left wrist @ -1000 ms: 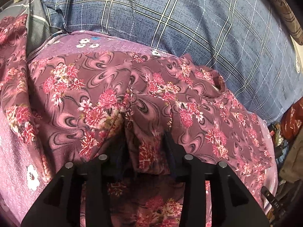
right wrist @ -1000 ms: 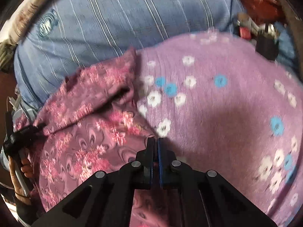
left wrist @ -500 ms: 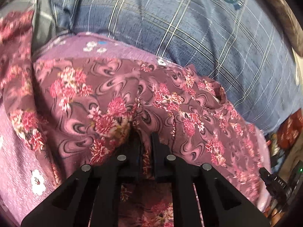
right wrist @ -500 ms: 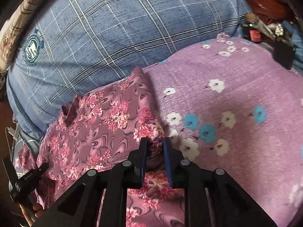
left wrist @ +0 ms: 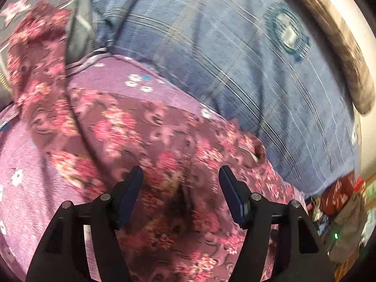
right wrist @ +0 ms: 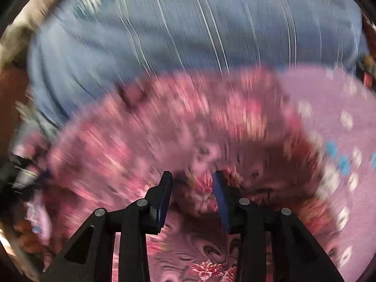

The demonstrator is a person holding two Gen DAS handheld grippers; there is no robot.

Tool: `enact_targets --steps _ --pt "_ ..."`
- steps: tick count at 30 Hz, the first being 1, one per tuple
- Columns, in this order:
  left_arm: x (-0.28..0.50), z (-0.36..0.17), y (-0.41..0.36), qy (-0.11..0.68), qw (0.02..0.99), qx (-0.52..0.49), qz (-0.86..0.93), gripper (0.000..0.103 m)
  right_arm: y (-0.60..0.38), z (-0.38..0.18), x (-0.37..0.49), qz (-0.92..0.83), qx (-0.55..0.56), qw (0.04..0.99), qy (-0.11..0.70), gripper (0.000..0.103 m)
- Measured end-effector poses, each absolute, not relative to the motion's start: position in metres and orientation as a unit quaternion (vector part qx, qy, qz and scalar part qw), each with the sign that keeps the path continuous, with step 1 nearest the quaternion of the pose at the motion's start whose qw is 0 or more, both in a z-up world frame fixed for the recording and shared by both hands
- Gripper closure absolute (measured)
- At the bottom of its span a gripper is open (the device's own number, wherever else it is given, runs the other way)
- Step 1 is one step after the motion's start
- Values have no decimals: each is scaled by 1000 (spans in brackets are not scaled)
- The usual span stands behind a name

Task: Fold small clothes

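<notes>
**Both tongs spread over the flowered garment**

Left wrist view: the left tongs (left wrist: 181,185) stand spread wide, their blue-lined fingers (left wrist: 130,193) well apart and holding nothing. The flowered garment (left wrist: 145,136), maroon with pink and red blooms, lies directly ahead of and beneath them, and a dark crease in it runs down between the two fingers. It rests on a purple bedsheet (left wrist: 25,188) printed with small white and blue flowers, which shows to the left of the tongs and in a strip beyond the cloth. Further ahead and to the right lies a blue checked pillow (left wrist: 235,70) with a round teal emblem. A second stretch of the same flowered fabric hangs at the far left. The picture is slightly smeared

Right wrist view: heavy blur here. The right tongs (right wrist: 192,181) are also spread, though less widely, and a raised bunch of the flowered garment (right wrist: 202,188) sits in the gap between the fingers (right wrist: 164,195); whether either pad touches it I cannot tell. The rest of the cloth spreads ahead and to the left. The purple bedsheet (right wrist: 336,108) lies to the right, the blue checked pillow (right wrist: 188,35) beyond
</notes>
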State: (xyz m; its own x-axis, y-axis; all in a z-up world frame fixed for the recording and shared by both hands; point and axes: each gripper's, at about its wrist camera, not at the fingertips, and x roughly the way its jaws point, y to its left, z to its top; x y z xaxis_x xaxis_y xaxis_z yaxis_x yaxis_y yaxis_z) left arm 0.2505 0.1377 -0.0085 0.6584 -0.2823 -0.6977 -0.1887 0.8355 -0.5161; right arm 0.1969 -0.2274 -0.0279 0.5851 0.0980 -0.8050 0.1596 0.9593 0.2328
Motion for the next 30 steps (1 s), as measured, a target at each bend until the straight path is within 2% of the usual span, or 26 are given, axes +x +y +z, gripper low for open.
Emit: enact_targets --steps 4,8,11,12,13,14,19,22,28,29,30 --pt "248 -10 167 402 863 -305 22 37 -189 -4 204 21 133 895 426 64" --pt "246 -5 189 393 864 -310 52 37 -154 -5 223 51 91 885 453 61" --pt "239 3 218 378 869 -305 97 37 -147 -41 227 39 60 871 487 52" --pt "240 5 227 380 869 -301 103 37 -146 -42 219 41 59 888 455 52" --pt "243 8 241 384 868 -297 108 37 -144 -45 210 47 57 900 430 46" --pt "246 9 252 387 867 -294 111 37 -142 -48 206 49 51 903 423 44" --pt "292 37 321 442 859 -196 169 37 -134 -51 205 56 31 909 412 30" --pt "315 44 348 452 855 -164 195 31 -126 -53 207 59 21 909 412 25" --pt "352 17 359 469 847 -106 226 29 -132 -51 205 69 34 910 408 22" --pt "353 19 351 449 861 -78 227 42 -132 -51 205 70 35 910 407 22" --pt "355 19 345 443 868 -66 213 84 -132 -52 205 71 35 910 407 22"
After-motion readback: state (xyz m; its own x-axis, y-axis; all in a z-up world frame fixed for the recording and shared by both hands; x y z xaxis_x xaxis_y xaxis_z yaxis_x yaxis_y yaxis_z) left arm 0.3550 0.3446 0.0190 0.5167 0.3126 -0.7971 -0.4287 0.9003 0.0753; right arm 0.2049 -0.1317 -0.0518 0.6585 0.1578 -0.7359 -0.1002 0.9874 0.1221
